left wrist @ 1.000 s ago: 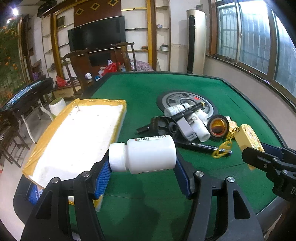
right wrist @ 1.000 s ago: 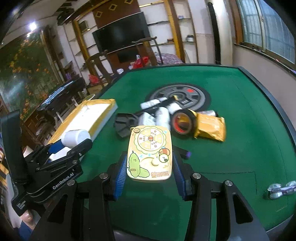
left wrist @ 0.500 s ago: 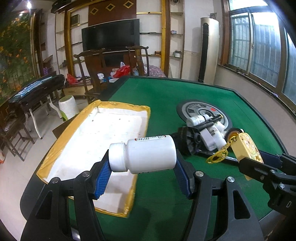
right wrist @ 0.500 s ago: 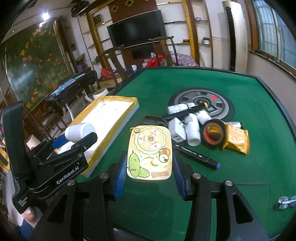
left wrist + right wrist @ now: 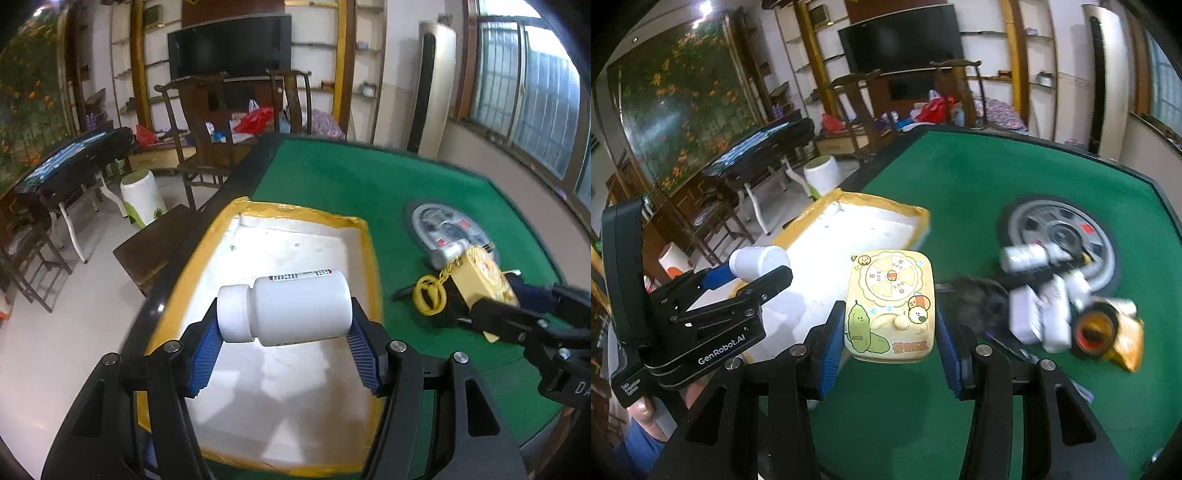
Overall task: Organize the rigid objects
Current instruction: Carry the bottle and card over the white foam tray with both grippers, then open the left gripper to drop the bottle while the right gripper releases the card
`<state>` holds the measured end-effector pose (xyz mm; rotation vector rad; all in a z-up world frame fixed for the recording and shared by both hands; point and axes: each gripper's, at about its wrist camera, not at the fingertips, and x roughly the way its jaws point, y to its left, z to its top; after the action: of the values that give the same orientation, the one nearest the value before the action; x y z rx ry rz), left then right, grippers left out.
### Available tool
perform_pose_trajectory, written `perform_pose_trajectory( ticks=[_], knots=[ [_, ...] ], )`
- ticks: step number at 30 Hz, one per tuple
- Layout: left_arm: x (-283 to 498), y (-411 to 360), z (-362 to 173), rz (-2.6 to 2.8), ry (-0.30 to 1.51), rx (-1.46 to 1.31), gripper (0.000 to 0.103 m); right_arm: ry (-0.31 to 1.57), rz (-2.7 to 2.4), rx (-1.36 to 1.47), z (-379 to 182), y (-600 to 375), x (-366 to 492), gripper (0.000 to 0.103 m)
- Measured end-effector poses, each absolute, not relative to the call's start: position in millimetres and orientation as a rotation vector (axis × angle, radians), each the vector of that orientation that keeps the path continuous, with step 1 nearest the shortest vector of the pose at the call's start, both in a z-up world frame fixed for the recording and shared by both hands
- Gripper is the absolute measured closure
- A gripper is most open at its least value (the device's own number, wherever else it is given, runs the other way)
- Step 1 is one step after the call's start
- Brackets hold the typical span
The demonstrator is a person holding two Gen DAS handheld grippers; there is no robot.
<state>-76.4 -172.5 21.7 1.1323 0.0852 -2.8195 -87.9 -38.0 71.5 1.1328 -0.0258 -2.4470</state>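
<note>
The white bottle [image 5: 291,308] lies sideways between the blue pads of the left claw [image 5: 284,343], which is closed on it, above the white tray with yellow rim [image 5: 369,258]. The right claw [image 5: 890,345] grips a yellow toy card [image 5: 891,306] by its sides, over the green table [image 5: 960,177]. The heap of things [image 5: 1045,306] beside the round disc [image 5: 1067,229] is blurred, and single pieces are hard to name. Both claws point down at a slant. A hand [image 5: 642,413] holding the left claw is mostly cut off.

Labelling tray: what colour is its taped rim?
Yellow rim around the white foam tray, clearest in left wrist view.
</note>
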Motion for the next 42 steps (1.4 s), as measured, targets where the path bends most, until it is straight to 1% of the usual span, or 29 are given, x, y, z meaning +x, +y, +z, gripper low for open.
perform_pose_trajectory(
  ticks=[3,8,13,17,21,24,30,36,42],
  knots=[
    [-102.0,-193.8,17.5,-2.785,0.076,1.199,0.041,0.012,-2.424,1.151,69.8,-65.8,-109.9,0.061],
    [-146.5,-215.5,-0.6,-2.732,0.13,1.349,0.041,0.075,-2.389,1.218,47.6,-104.3,-151.5,0.061],
    [-184.7,-228.8,-21.3,-2.661,0.115,1.468,0.041,0.064,-2.372,1.299,19.3,-120.4,-189.3,0.061],
    [-207.7,-237.3,-32.8,-2.64,0.181,1.564,0.041,0.047,-2.377,1.332,4.7,-121.4,-210.7,0.061],
    [-216.0,-230.6,-31.7,-2.65,0.15,1.56,0.041,0.011,-2.392,1.358,0.0,-116.9,-228.5,0.061],
    [-216.8,-226.5,-30.5,-2.672,0.139,1.529,0.041,-0.053,-2.372,1.399,-5.5,-107.6,-238.3,0.061],
    [-213.2,-234.5,-28.4,-2.699,0.208,1.472,0.041,-0.141,-2.331,1.414,-7.9,-102.4,-241.7,0.06],
    [-208.9,-235.1,-24.7,-2.709,0.206,1.504,0.041,-0.149,-2.322,1.425,-1.9,-100.9,-249.0,0.06],
    [-212.5,-241.8,-22.8,-2.708,0.274,1.504,0.041,-0.092,-2.343,1.388,7.9,-105.7,-243.1,0.059]
  ],
)
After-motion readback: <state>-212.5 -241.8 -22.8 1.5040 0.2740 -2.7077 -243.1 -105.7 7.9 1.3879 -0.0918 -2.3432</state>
